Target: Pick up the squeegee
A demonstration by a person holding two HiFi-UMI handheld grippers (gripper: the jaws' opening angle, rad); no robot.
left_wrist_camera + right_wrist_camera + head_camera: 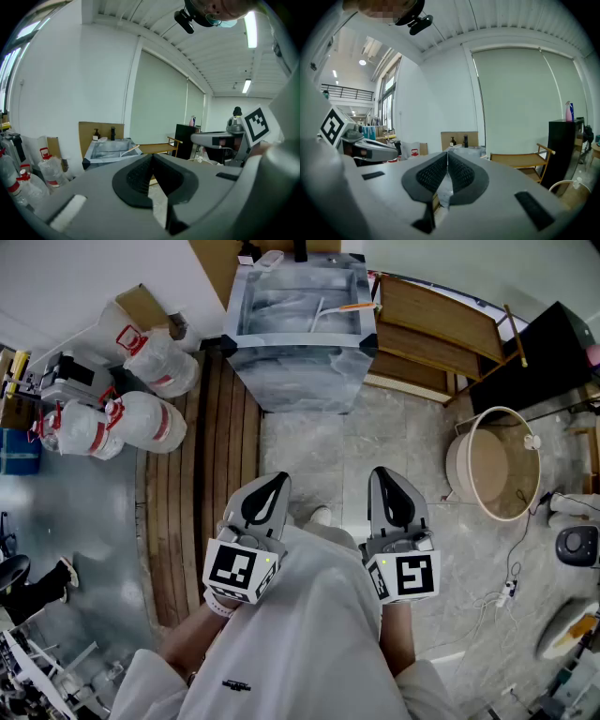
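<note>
A long white tool with an orange end, likely the squeegee [335, 310], lies inside the grey basin [298, 371] at the far end of the floor. In the left gripper view its pale handle [130, 151] sticks up from that basin [105, 151]. My left gripper [274, 484] and right gripper [382, 476] are held side by side near my body, well short of the basin. Both are shut with nothing between the jaws. The left gripper [152, 158] and the right gripper [447, 155] each show dark pads pressed together and point toward the basin [465, 150].
A wooden rack [439, 334] stands right of the basin, with a black cabinet [548, 352] beyond it. A round tub [502, 465] and loose cables [511, 589] lie on the right. Large water bottles [141, 418] sit left, beside a strip of wooden slats [202, 484].
</note>
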